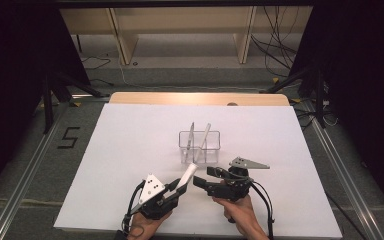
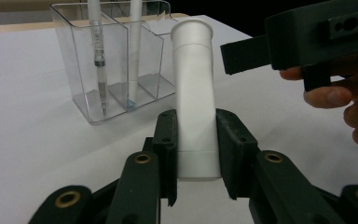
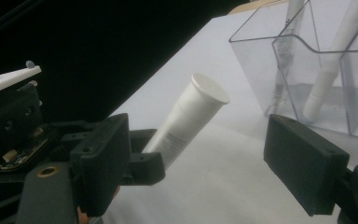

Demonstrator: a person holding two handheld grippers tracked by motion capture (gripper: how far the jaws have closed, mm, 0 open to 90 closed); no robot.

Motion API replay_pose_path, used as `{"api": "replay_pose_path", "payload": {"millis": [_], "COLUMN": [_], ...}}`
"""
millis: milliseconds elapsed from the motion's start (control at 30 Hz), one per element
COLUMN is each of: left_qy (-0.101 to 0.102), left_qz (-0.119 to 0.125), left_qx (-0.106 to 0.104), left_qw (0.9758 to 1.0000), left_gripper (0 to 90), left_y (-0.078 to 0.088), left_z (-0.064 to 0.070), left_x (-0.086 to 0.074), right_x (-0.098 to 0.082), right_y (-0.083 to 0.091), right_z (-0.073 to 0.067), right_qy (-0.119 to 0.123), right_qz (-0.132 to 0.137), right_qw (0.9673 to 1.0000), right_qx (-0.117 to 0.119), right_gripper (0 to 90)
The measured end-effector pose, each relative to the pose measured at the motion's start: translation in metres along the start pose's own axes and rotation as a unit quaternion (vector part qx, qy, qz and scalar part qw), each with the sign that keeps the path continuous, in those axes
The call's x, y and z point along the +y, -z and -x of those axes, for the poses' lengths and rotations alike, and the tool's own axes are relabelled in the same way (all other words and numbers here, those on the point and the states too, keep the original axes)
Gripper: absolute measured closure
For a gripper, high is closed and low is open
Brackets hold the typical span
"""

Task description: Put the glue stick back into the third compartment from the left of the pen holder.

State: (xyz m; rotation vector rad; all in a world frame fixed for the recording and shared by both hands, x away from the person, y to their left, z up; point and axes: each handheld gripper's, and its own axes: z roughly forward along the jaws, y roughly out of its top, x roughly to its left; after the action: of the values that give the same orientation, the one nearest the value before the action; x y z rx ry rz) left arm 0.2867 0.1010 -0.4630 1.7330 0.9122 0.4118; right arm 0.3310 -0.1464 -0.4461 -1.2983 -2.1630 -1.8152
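The left tool [image 1: 180,186] clamps a white tube [image 2: 194,100] at lower centre; the right tool [image 1: 203,176] gapes wide beside it. The clear organizer [image 1: 200,146] at mid-frame already holds 2 pens, so the tube likely goes in next.

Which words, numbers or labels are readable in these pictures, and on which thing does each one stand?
"5": a black figure marked on the grey floor, left of the table.
Small dark print on the white tube that the left gripper holds: too small and blurred to read.
Marks on the two pens in the clear organiser: too blurred to read.
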Motion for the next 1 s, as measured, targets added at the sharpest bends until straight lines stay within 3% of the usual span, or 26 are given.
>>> {"api": "replay_pose_path", "payload": {"millis": [333,1000], "left_qy": [-0.004,-0.007], "left_qz": [0.015,0.023], "left_qx": [-0.007,-0.016], "left_qw": [0.9999,0.9996], "left_gripper": [70.5,70.5], "left_y": [0.001,0.001], "left_z": [0.004,0.008], "left_x": [0.001,0.002], "right_x": [0.004,0.004], "right_y": [-0.010,-0.022], "right_z": [0.001,0.007], "right_qy": [-0.021,-0.070], "right_qz": [0.002,0.002], "right_qw": [0.9995,0.9959], "right_qx": [0.021,0.058], "right_gripper": [27.7,47.9]}}
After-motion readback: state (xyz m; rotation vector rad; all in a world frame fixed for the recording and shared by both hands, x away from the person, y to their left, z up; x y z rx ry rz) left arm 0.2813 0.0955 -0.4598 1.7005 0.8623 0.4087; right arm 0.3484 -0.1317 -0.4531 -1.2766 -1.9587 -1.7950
